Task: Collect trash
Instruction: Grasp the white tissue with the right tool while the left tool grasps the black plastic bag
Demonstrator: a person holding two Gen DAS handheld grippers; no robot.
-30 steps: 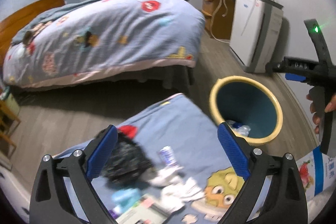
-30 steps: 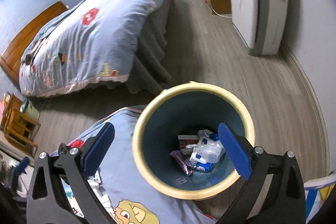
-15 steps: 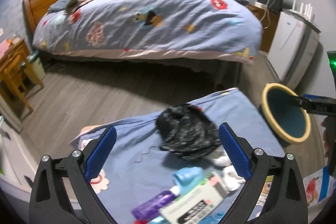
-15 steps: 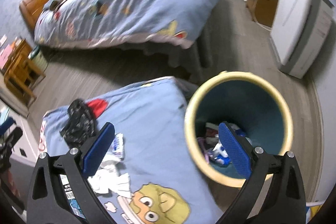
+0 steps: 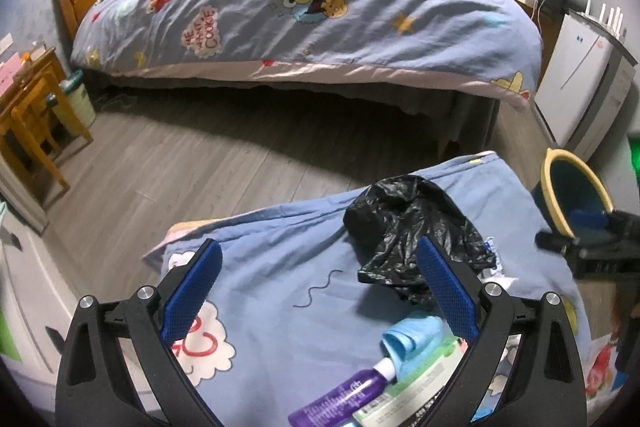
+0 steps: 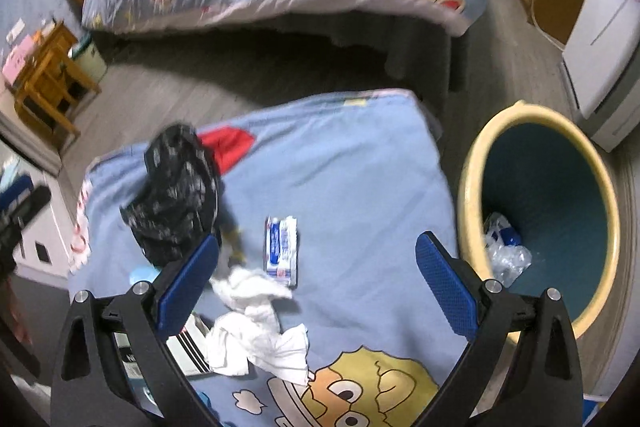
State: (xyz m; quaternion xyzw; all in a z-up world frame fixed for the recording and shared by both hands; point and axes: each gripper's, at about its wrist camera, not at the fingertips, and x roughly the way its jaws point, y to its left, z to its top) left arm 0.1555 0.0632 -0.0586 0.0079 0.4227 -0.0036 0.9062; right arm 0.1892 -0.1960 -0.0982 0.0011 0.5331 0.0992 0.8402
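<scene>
A crumpled black plastic bag (image 5: 416, 247) lies on the blue cartoon cloth (image 6: 340, 163) beside the yellow-rimmed bin (image 6: 544, 211), and both the left gripper (image 5: 318, 293) and right gripper (image 6: 316, 279), jaws apart and empty, have swung leftward from the bin since a second ago.

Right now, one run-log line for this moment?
left gripper: open | right gripper: open | black plastic bag, tissue: uncollected | bin: partly filled

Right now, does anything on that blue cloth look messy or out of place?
Yes. Rubbish lies scattered over the blue cloth: a crumpled black bag, wadded white tissues, a small blue-and-white packet and a purple bottle. The bin beside it already holds some plastic, and both tongs are open and empty.
</scene>
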